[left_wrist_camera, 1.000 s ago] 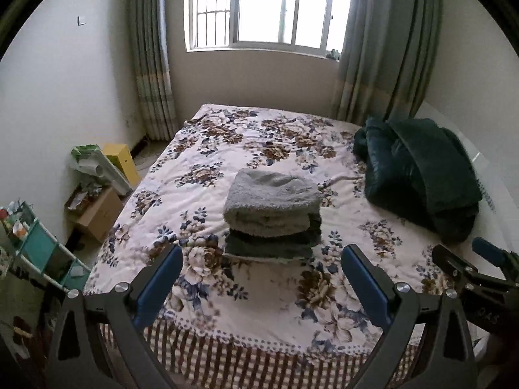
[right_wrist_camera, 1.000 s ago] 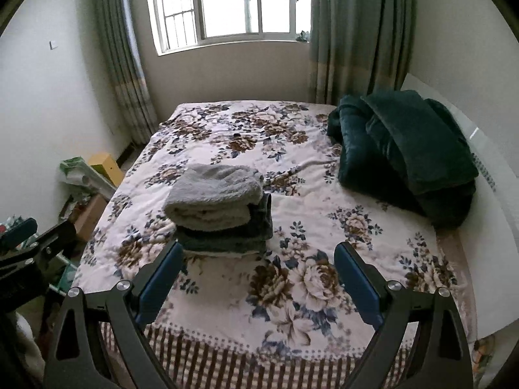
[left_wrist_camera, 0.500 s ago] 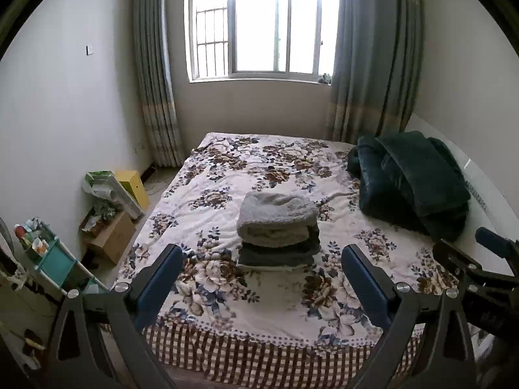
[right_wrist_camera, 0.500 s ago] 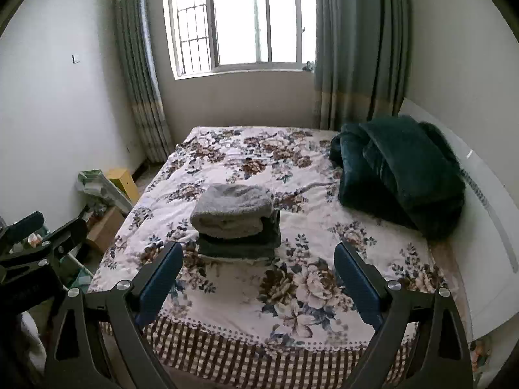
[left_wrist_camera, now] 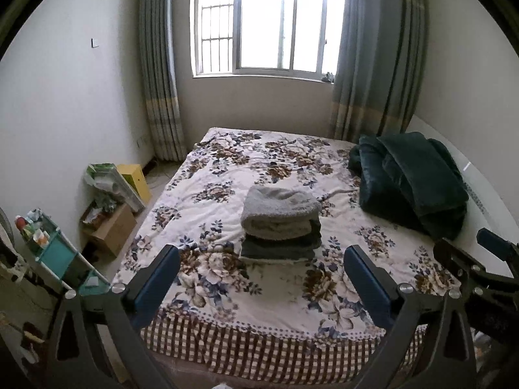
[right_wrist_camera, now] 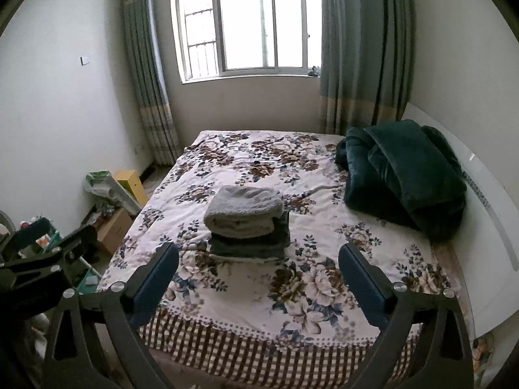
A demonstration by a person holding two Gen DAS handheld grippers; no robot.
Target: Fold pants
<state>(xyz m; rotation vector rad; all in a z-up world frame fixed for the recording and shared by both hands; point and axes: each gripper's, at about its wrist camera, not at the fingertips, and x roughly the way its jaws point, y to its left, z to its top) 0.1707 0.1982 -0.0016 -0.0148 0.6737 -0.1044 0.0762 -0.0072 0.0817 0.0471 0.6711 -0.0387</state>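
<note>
Folded light grey pants (left_wrist_camera: 280,212) (right_wrist_camera: 244,211) lie on top of a stack of darker folded garments (left_wrist_camera: 280,249) (right_wrist_camera: 249,246) in the middle of the floral bed (left_wrist_camera: 227,194) (right_wrist_camera: 324,227). My left gripper (left_wrist_camera: 262,278) is open and empty, held back from the foot of the bed. My right gripper (right_wrist_camera: 258,277) is open and empty, also back from the bed. The right gripper shows at the right edge of the left wrist view (left_wrist_camera: 480,265); the left gripper shows at the left edge of the right wrist view (right_wrist_camera: 48,243).
A dark green blanket (left_wrist_camera: 412,184) (right_wrist_camera: 405,175) is piled at the bed's right side against the white headboard (right_wrist_camera: 486,201). Cardboard boxes (left_wrist_camera: 113,227), a yellow box (left_wrist_camera: 134,178) and a teal shelf (left_wrist_camera: 55,253) stand on the floor at left. A curtained window (left_wrist_camera: 266,26) is behind.
Both grippers have pulled back and up from the bed, so the stack looks smaller and more of the room shows. Both stay open and empty.
</note>
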